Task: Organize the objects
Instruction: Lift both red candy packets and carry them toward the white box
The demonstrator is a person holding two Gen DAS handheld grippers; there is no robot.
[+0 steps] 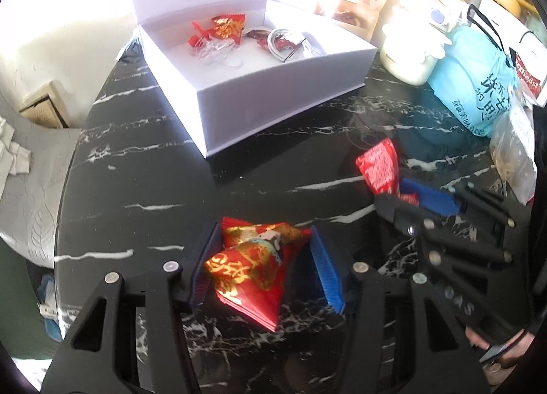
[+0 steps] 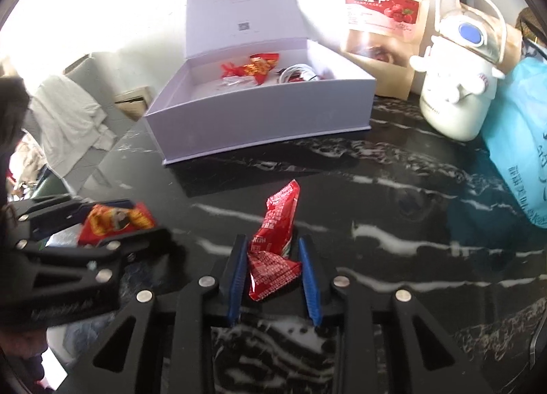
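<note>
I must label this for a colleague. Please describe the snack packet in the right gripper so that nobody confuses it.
Start from the open white box on the black marble table. In front of it, the right gripper holds a red packet. It carries only white print, whereas the left gripper holds a gold-patterned packet.

Black marble table (image 2: pixel 393 195), white box (image 2: pixel 259 127), jug (image 2: pixel 454 100), blue bag (image 2: pixel 519 141)

Harsh backlit glare washing out the top, fisheye-warped dark edges.

White jug (image 2: pixel 458 93), blue bag (image 2: pixel 523 141)
</note>
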